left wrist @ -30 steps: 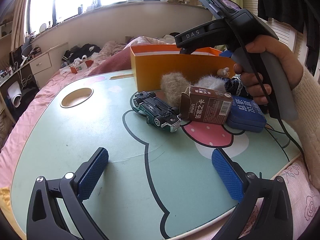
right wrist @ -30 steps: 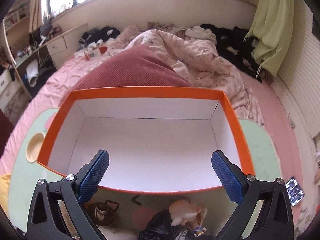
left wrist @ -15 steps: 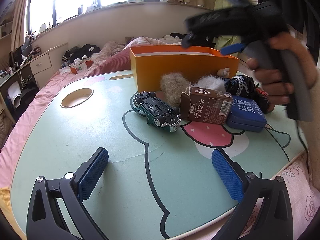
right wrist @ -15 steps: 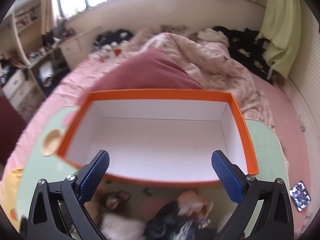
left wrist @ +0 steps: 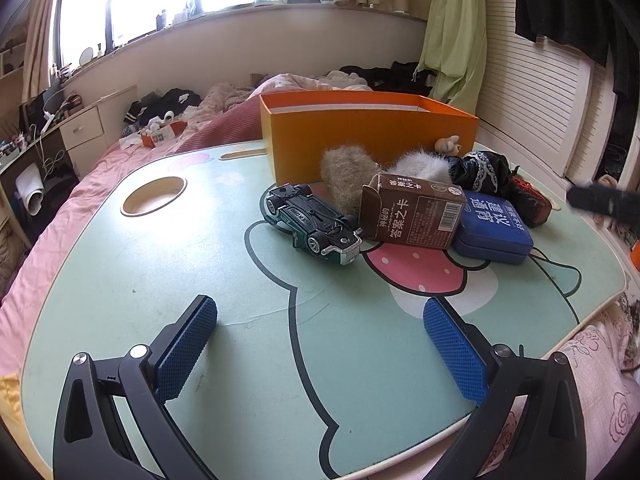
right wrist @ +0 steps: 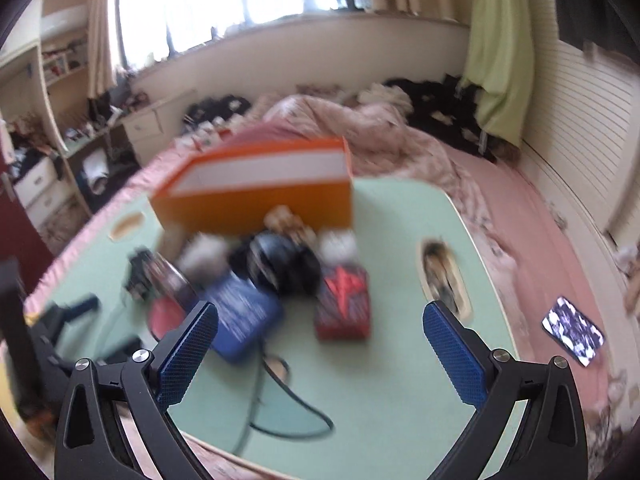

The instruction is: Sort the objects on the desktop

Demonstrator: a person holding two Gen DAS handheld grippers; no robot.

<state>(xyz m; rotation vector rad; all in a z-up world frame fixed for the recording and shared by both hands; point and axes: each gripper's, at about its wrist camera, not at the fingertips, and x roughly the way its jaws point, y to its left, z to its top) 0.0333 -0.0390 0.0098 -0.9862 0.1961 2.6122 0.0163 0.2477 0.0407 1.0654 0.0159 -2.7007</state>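
both grippers, left gripper (left wrist: 320, 350) and right gripper (right wrist: 318, 352), gaped wide and empty. beside the orange box (left wrist: 368, 136) on the tabletop (left wrist: 160, 272), the toy car (left wrist: 312, 224) lay overturned; it looked rigid, light, best pinched across its sides.

my left wrist view sits low over the worktop (left wrist: 120, 280), facing the orange box (left wrist: 360, 128) from close by. my right wrist view looks from higher and further right, blurred; both share the box (right wrist: 260, 196) and blue case (left wrist: 494, 226) (right wrist: 240, 312).
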